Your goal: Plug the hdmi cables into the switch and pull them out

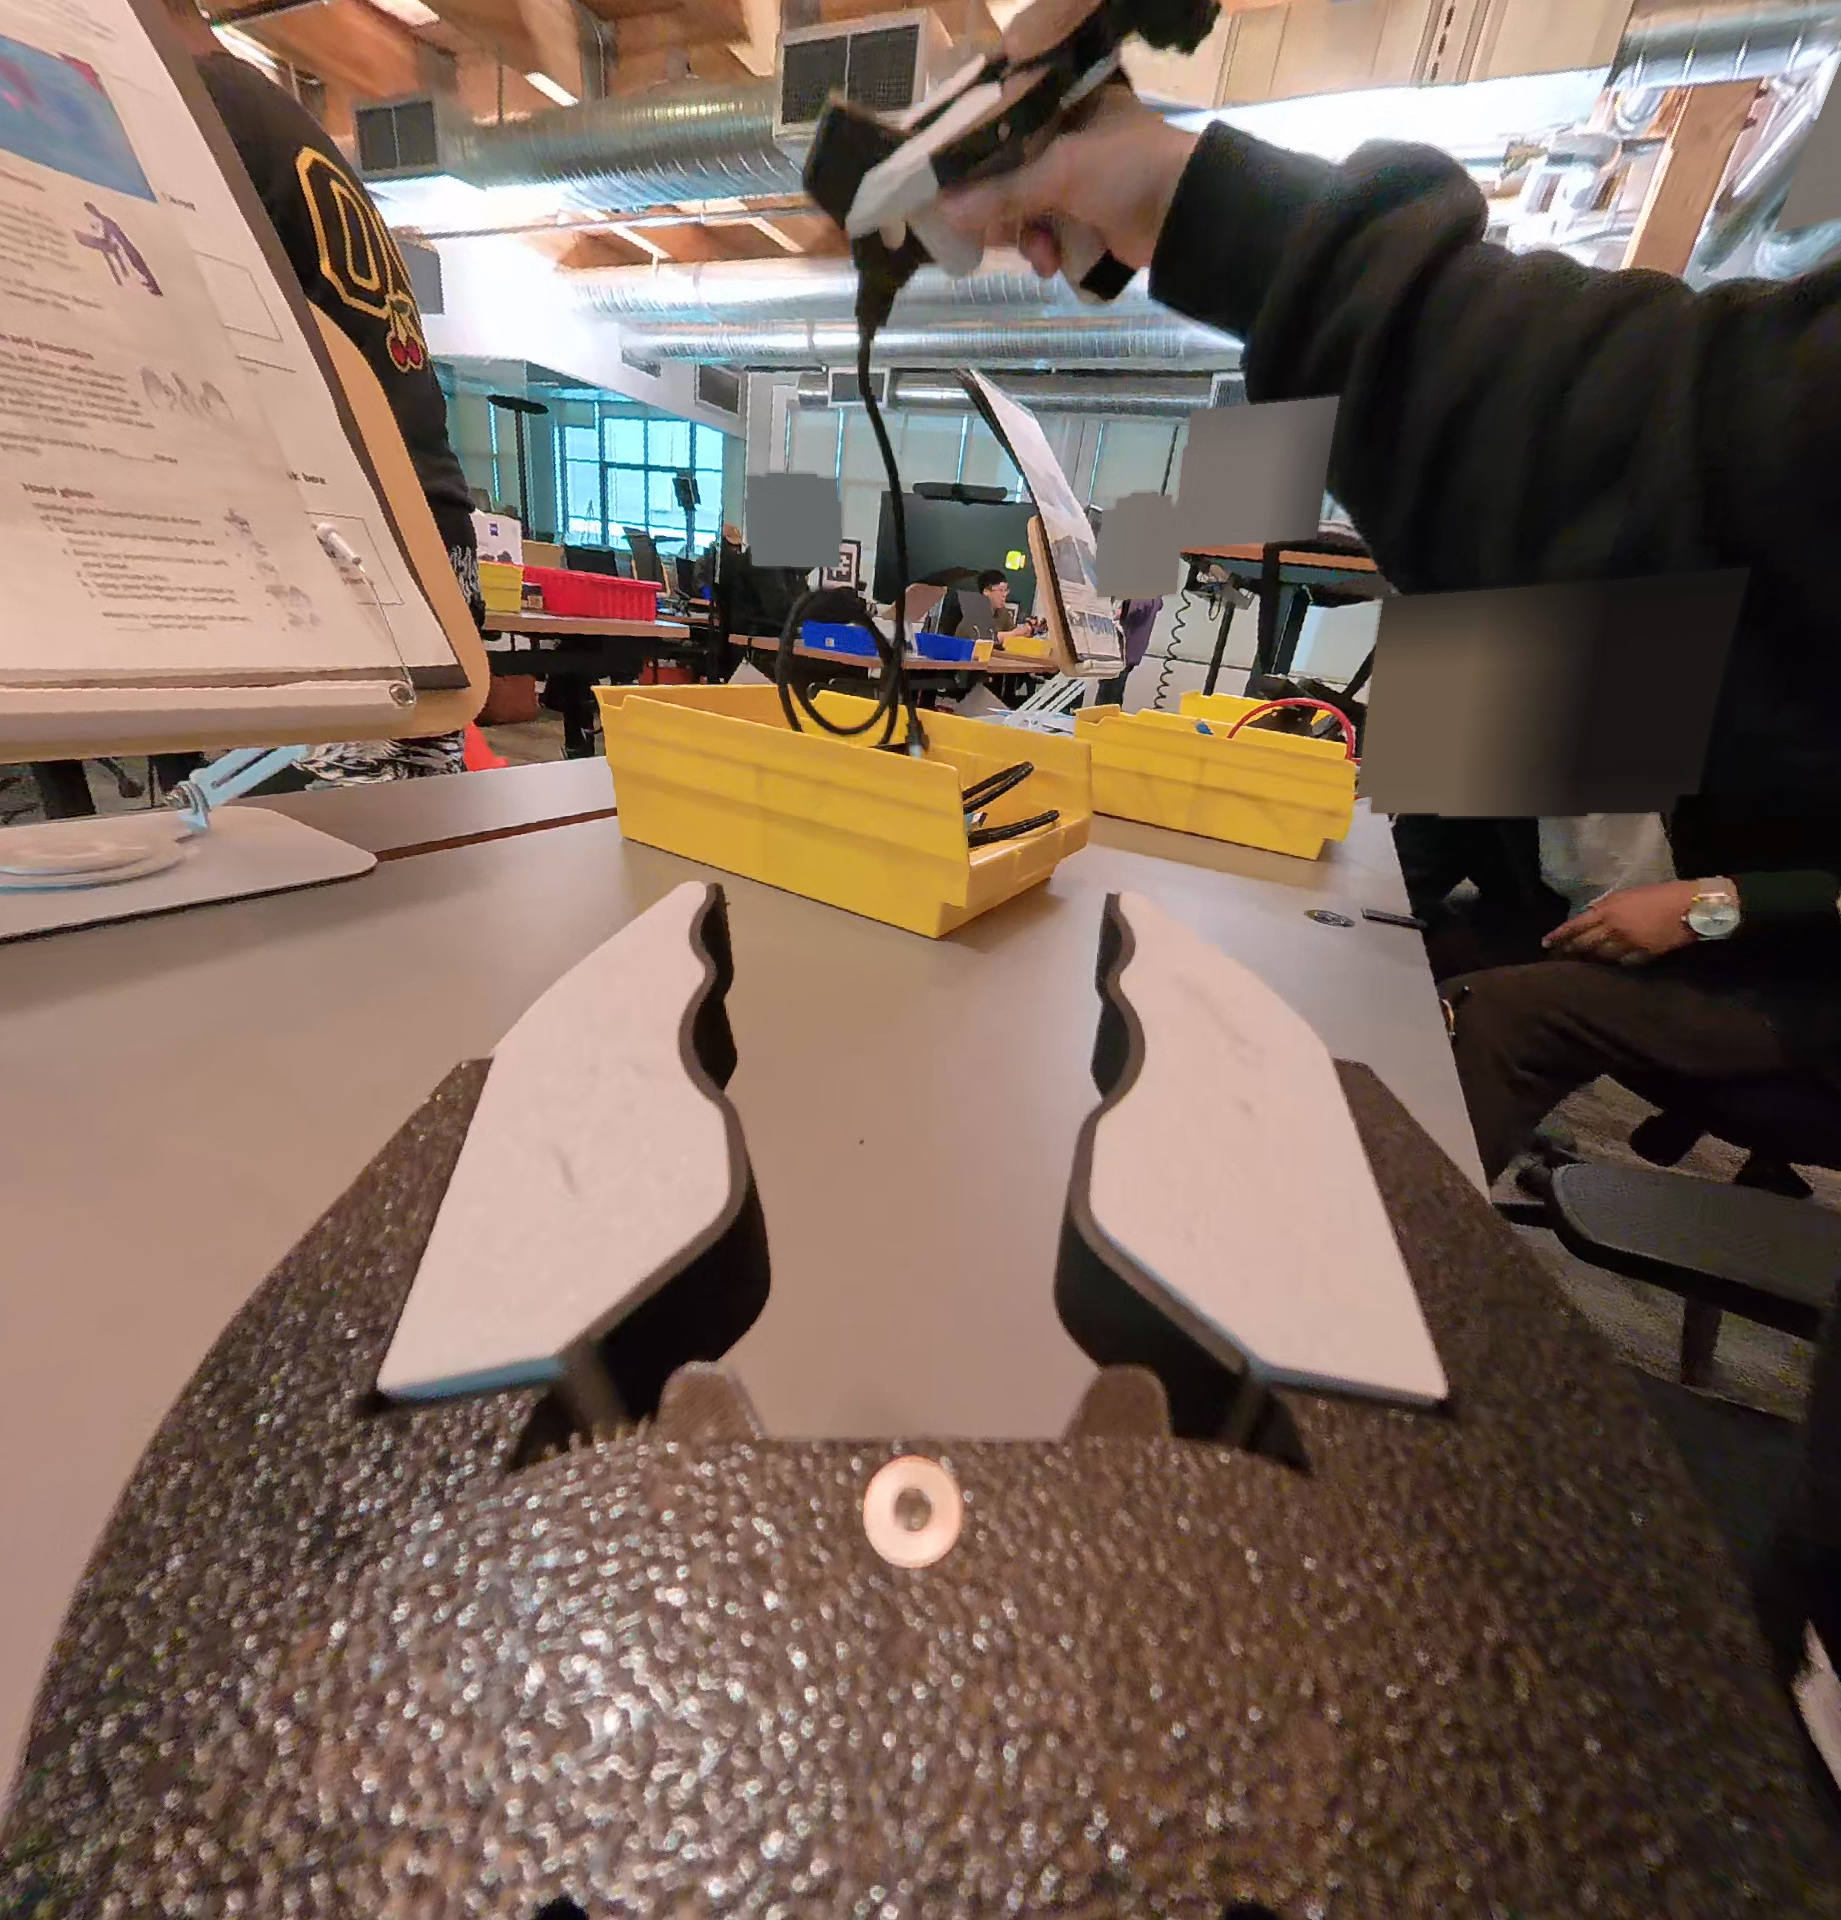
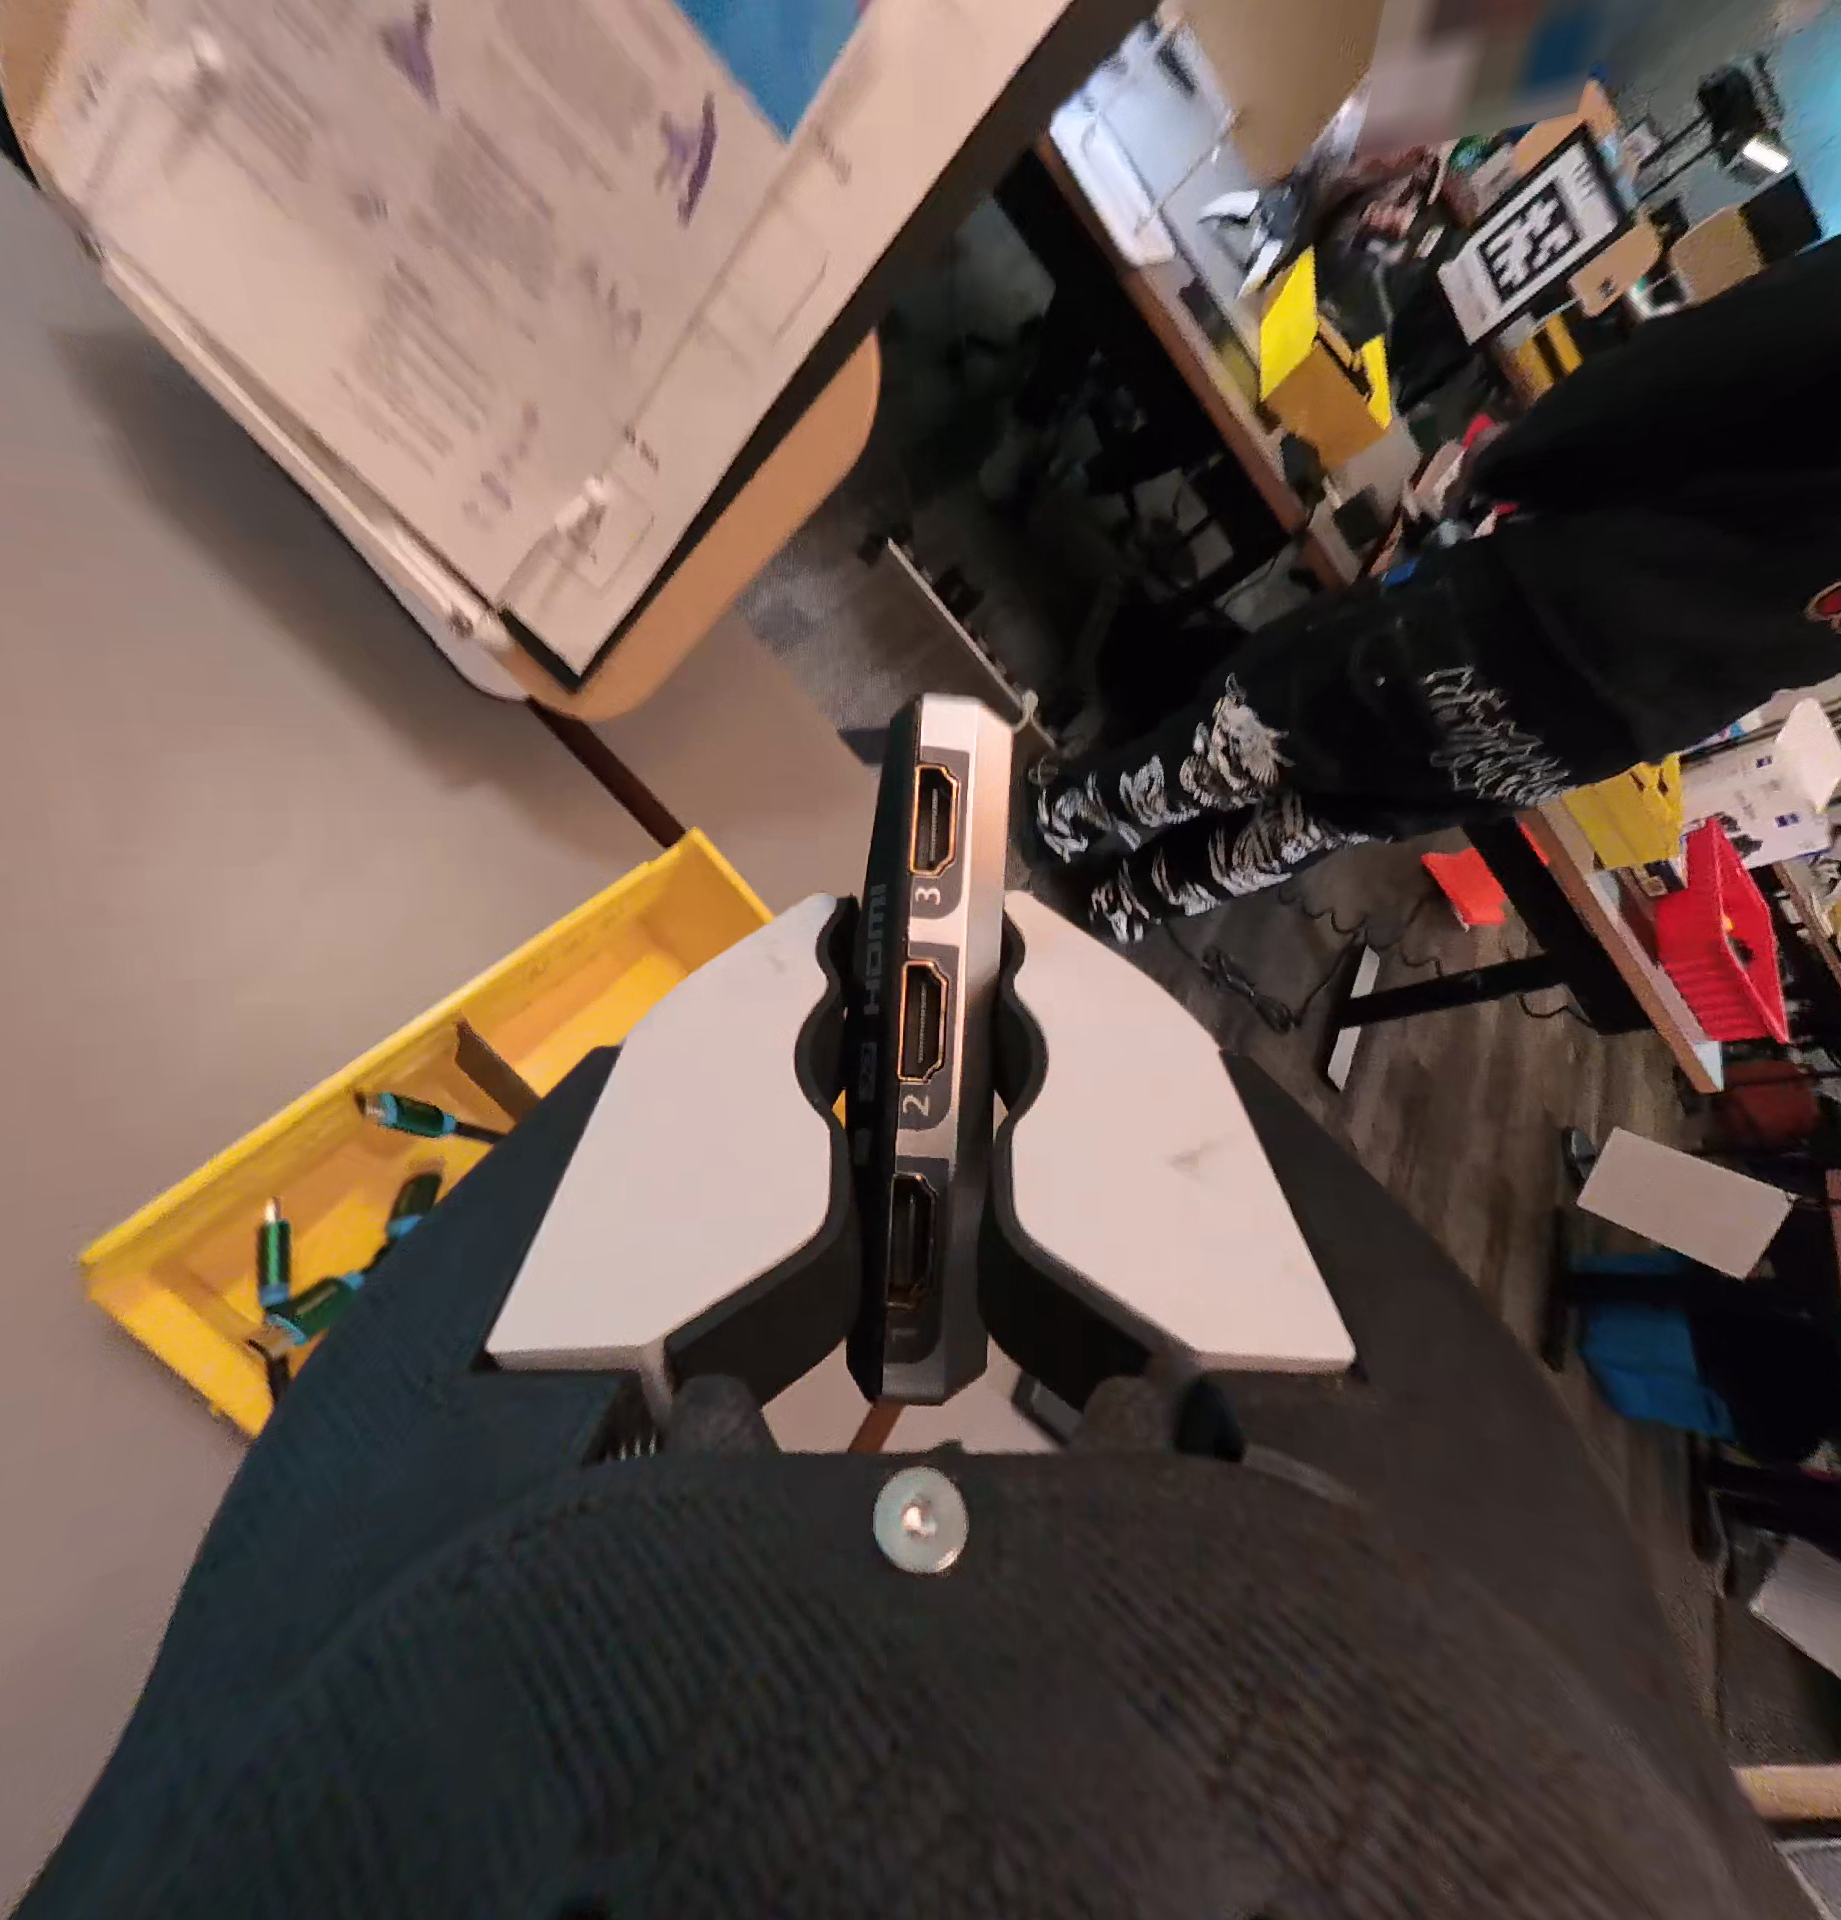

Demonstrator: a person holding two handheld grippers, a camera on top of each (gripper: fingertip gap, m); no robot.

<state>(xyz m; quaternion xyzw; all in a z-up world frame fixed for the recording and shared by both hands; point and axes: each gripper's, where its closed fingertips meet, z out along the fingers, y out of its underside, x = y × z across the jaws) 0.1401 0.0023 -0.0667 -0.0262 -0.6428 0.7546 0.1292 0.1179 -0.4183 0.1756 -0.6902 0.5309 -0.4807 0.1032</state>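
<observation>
Grey switch (image 2: 921,1049) clamped between right gripper (image 2: 918,1023) fingers, ports facing camera.

i count two yellow plastic bins (image 1: 791,821) on the grey table, one slim black-and-silver switch box (image 2: 931,1039) with three gold-rimmed ports, and three green-tipped cable plugs (image 2: 407,1117) in the near bin.

Open workshop: grey table (image 1: 272,1039), exposed ducts (image 1: 604,125), far windows (image 1: 641,468), dark carpet (image 2: 1467,1091).
</observation>
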